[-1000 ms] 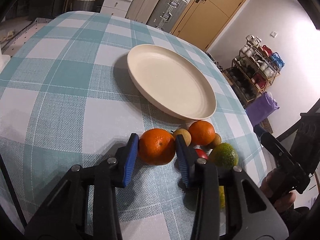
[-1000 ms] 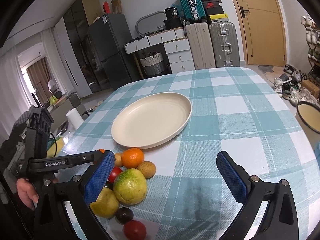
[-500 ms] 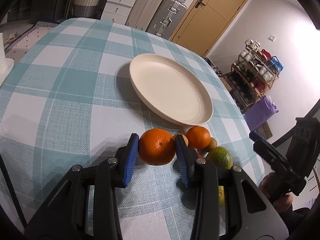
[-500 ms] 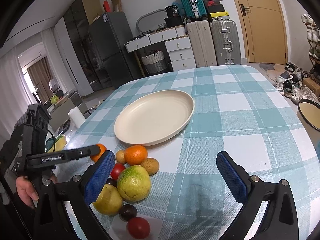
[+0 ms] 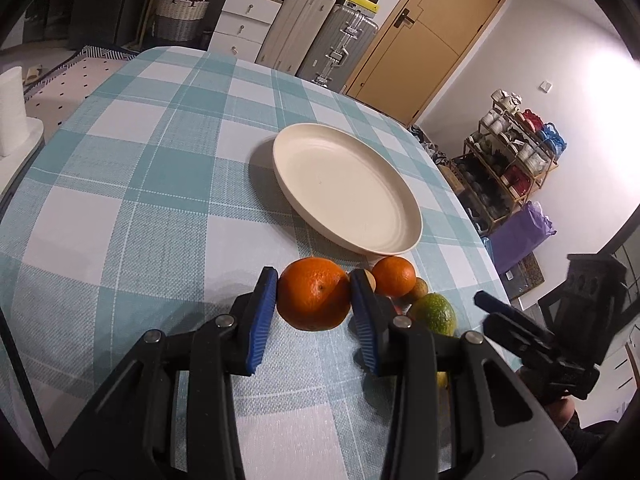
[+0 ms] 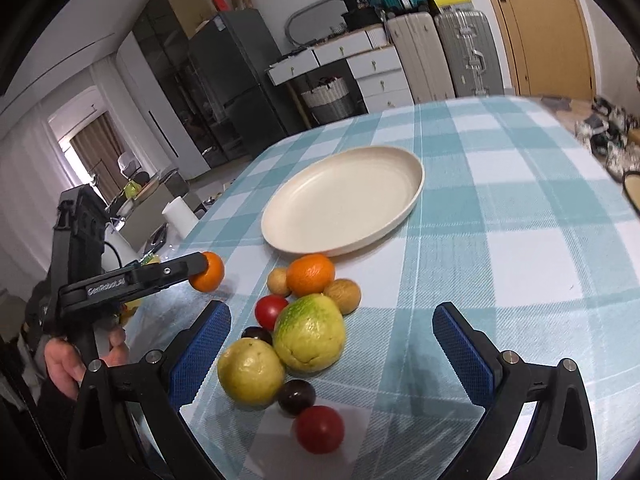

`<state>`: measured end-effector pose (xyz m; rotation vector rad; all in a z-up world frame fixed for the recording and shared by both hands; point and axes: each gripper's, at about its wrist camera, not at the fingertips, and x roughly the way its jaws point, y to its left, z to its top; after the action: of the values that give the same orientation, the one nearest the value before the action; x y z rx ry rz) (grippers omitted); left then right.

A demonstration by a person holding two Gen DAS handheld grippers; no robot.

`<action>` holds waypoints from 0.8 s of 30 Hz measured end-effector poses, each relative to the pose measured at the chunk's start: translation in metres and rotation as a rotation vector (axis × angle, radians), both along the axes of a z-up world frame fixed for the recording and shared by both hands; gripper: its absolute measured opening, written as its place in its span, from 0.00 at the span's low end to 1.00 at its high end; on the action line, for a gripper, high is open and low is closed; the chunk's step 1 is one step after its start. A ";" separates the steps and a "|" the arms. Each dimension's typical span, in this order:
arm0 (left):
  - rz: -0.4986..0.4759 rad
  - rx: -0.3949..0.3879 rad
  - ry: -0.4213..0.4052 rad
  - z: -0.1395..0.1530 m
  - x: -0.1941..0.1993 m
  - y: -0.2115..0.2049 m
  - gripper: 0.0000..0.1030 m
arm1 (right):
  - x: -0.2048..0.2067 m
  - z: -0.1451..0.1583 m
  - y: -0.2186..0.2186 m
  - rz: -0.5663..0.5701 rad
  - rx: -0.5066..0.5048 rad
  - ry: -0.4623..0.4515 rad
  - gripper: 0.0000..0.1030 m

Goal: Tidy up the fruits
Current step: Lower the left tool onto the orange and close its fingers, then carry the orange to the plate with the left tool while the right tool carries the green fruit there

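Resting between the blue ribbed pads of the left gripper is a round orange with dimpled skin; the jaws are clenched on its two sides, and in the right wrist view it hangs clear above the tablecloth. Just beside it lies the heap of other fruit: a smaller orange, two small brownish round fruits, a big green-yellow citrus with rough skin, a yellow lemon-like fruit, two glossy red tomatoes and two dark plums, most of them touching each other. Near the heap, on its far side, stands a cream plate, smooth, shallow and oval-looking, with nothing on it. The cloth is woven, with teal and white checks. The right gripper hovers over the near fruits with its jaws wide apart, pressing on nothing. A hand holds the handle of the left gripper.
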<state>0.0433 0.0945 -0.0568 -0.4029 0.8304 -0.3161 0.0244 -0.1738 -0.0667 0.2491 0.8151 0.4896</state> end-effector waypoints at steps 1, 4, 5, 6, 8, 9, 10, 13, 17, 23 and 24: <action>-0.002 0.001 0.000 0.000 -0.002 -0.001 0.33 | 0.001 -0.002 0.002 -0.002 -0.007 0.015 1.00; -0.001 -0.002 0.004 -0.001 -0.007 0.001 0.33 | 0.004 -0.008 0.006 0.013 0.004 0.055 1.00; -0.001 -0.003 0.005 -0.001 -0.008 0.002 0.33 | 0.005 -0.009 0.007 0.018 0.014 0.064 1.00; 0.001 -0.005 0.004 -0.001 -0.009 0.001 0.33 | 0.005 -0.010 0.007 0.019 0.019 0.069 1.00; 0.002 -0.007 0.008 -0.002 -0.010 0.003 0.33 | 0.006 -0.011 0.009 0.022 0.028 0.078 1.00; 0.001 -0.008 0.009 -0.003 -0.010 0.002 0.33 | 0.007 -0.012 0.010 0.024 0.034 0.083 1.00; 0.001 -0.008 0.010 -0.002 -0.011 0.003 0.33 | 0.008 -0.012 0.011 0.026 0.039 0.088 1.00; 0.002 -0.007 0.008 -0.003 -0.011 0.004 0.33 | 0.011 -0.014 0.012 0.021 0.056 0.106 0.95; 0.002 -0.007 0.012 -0.005 -0.012 0.003 0.33 | 0.015 -0.018 0.013 0.029 0.086 0.148 0.82; 0.000 -0.008 0.021 -0.008 -0.014 0.003 0.33 | 0.017 -0.024 0.014 0.035 0.101 0.186 0.60; 0.001 -0.007 0.022 -0.009 -0.012 0.003 0.33 | 0.019 -0.026 0.015 0.040 0.106 0.203 0.48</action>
<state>0.0311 0.0972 -0.0658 -0.4140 0.8510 -0.3146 0.0430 -0.1591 -0.0924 0.3857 0.9947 0.5518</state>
